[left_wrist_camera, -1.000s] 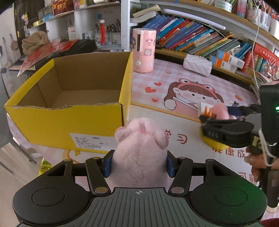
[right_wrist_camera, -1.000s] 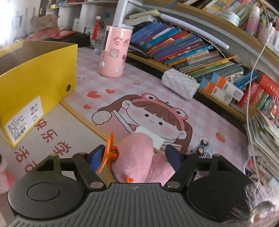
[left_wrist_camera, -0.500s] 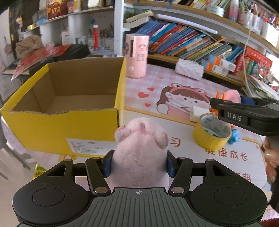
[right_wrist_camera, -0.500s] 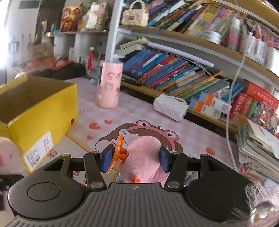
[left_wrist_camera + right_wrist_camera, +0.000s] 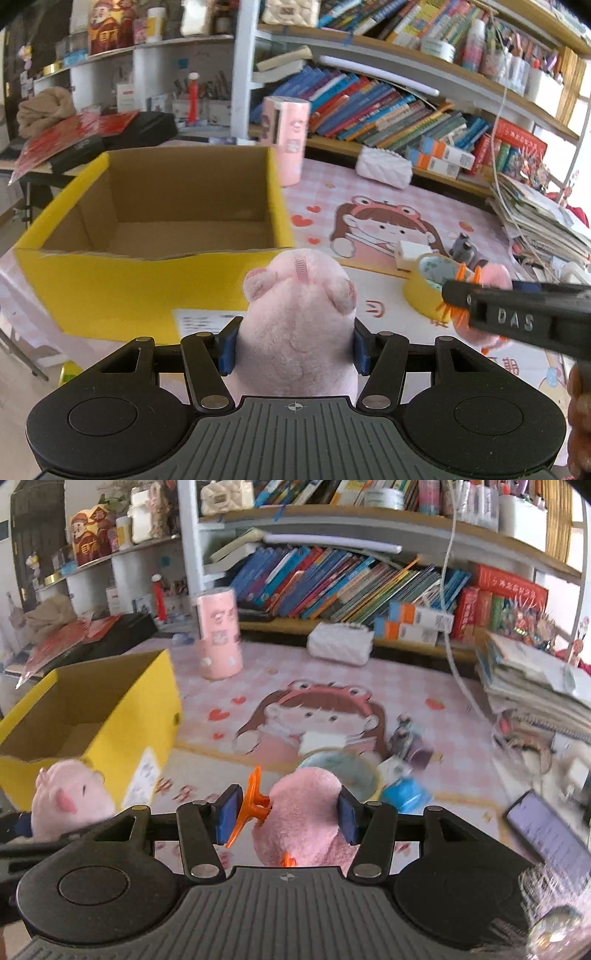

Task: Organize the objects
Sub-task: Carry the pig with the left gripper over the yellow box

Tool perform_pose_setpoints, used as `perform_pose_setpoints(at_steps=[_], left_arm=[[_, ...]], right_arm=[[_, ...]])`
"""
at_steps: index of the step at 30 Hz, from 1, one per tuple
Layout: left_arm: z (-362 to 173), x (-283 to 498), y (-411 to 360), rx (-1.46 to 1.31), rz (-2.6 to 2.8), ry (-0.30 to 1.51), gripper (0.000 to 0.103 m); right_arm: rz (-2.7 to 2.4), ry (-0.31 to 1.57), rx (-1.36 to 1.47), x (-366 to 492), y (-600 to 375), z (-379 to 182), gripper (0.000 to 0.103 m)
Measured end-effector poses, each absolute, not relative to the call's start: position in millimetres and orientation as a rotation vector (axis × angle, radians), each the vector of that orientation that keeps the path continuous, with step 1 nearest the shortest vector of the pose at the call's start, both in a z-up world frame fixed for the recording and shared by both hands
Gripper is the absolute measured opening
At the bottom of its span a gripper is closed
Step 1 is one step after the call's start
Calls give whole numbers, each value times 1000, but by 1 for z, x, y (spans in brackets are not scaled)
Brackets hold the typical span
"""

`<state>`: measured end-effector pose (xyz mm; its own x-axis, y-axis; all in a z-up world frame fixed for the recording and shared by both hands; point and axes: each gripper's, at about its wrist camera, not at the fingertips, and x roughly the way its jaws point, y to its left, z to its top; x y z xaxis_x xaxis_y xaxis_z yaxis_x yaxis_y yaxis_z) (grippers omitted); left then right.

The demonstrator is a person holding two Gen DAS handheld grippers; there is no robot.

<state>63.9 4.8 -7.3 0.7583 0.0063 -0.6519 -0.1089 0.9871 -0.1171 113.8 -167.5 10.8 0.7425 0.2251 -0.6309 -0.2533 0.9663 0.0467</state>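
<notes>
Just before yellow box [image 5: 122, 295] rim, pink pig [image 5: 299, 325] (jaws clamped).

Pale pink plush pig [image 5: 295, 325], yellow box [image 5: 122, 291], pink checked mat [image 5: 454, 214].

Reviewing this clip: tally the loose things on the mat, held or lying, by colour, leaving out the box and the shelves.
Pink: 3: plush pig, plush with orange feet, cylinder
Yellow: 1: tape roll
White: 2: quilted pouch, small block
Blue: 1: small blurred object
Total: 7
</notes>
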Motion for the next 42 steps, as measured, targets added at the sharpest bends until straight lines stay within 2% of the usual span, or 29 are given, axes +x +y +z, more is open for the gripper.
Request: perform_pose_setpoints(at_steps=[15,27,42], left_arm=[[-11,-7,87,-195,122,737,56],[-12,-54,117,-165,118,732,56],[-3,-78,139,-179,129,686,56]], right_arm=[[328,779,-31,45,-87,-4,51],[340,813,13,-8,-52,-17,51],[366,790,-4,-29,-27,-9,51]])
